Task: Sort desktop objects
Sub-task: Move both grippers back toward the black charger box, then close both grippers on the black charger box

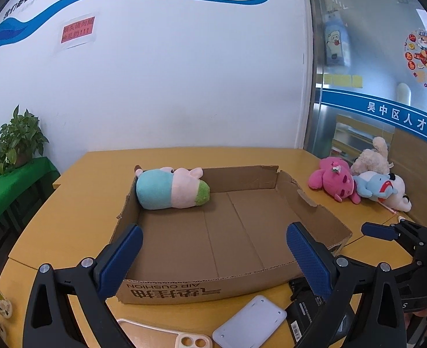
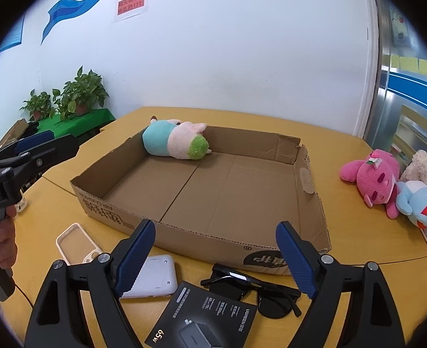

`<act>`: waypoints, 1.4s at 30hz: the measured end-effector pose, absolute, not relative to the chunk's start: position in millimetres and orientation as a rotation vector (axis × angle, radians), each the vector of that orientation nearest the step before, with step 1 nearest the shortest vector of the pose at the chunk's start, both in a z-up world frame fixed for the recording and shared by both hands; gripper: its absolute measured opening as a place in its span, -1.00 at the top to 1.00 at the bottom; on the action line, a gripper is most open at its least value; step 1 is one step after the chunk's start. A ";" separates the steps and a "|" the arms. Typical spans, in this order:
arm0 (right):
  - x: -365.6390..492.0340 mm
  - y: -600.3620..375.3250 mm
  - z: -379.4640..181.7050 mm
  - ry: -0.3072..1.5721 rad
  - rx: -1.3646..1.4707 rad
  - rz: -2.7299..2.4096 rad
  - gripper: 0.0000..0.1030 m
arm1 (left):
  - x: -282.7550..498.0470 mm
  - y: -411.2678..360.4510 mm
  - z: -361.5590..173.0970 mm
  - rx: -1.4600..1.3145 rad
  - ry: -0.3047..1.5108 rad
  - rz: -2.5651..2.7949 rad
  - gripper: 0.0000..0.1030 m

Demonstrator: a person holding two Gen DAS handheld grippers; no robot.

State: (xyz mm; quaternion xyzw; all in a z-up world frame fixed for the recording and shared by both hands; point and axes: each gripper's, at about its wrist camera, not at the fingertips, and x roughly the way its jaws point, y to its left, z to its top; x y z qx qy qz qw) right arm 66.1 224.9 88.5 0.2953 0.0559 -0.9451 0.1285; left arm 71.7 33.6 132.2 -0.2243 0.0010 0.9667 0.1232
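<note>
From the left wrist camera, the left tool (image 1: 213, 255) hangs over the near wall of the shallow cardboard box (image 1: 315, 203) with its blue pads spread wide and nothing between them. A pastel plush toy (image 1: 171, 188) lies in the box's far left corner, long axis running left to right, green end to the right. A pink plush (image 1: 334, 182) sits on the yellow worktop (image 1: 77, 197) to the right of the box.

From the right wrist camera, the right tool (image 2: 215, 258) is likewise wide open and empty above black sunglasses (image 2: 260, 293), a black charger box (image 2: 204, 316) and a white power bank (image 2: 152, 278). The phone case (image 2: 75, 245) lies further left.
</note>
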 end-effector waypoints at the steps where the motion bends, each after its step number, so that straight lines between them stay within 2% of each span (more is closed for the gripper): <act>1: 69.6 227.7 85.5 0.165 0.863 -2.738 -0.66 | 72.8 33.4 128.6 -0.668 0.002 2.811 -0.95; 8: 101.5 247.5 33.5 0.145 0.986 -2.548 -0.66 | 81.3 35.0 92.6 -0.798 -0.016 2.685 -0.95; 14: 119.0 275.4 -13.0 -0.006 1.135 -2.461 -0.66 | 75.2 51.9 47.8 -0.937 -0.128 2.458 -0.95; 18: 118.1 293.2 -18.6 -0.158 1.104 -2.396 -0.66 | 68.9 76.1 30.5 -0.994 -0.160 2.329 -0.92; 21: 114.2 288.6 -17.4 -0.109 1.065 -2.376 -0.66 | 63.6 98.7 17.4 -1.038 -0.136 2.275 -0.91; 25: 105.4 278.3 -24.6 -0.062 1.072 -2.337 -0.67 | 57.3 115.1 -2.7 -1.118 -0.200 2.158 -0.63; 28: 106.2 277.7 -26.8 -0.085 1.056 -2.325 -0.69 | 58.8 121.3 -17.2 -1.173 -0.223 2.083 -0.30; 33: 131.0 266.7 -23.8 0.016 1.081 -2.246 -0.70 | 79.3 120.1 -20.5 -1.208 -0.160 2.090 -0.26; 36: 157.3 263.4 -17.1 0.090 1.049 -2.187 -0.70 | 93.8 109.8 -19.1 -1.238 -0.192 2.051 -0.27; 38: 165.1 266.1 -17.4 0.135 1.044 -2.225 -0.71 | 97.3 104.3 -18.2 -1.252 -0.190 2.077 -0.32; 42: 152.3 271.0 -25.7 0.037 1.083 -2.209 -0.73 | 87.7 101.7 -25.2 -1.288 -0.237 2.084 -0.32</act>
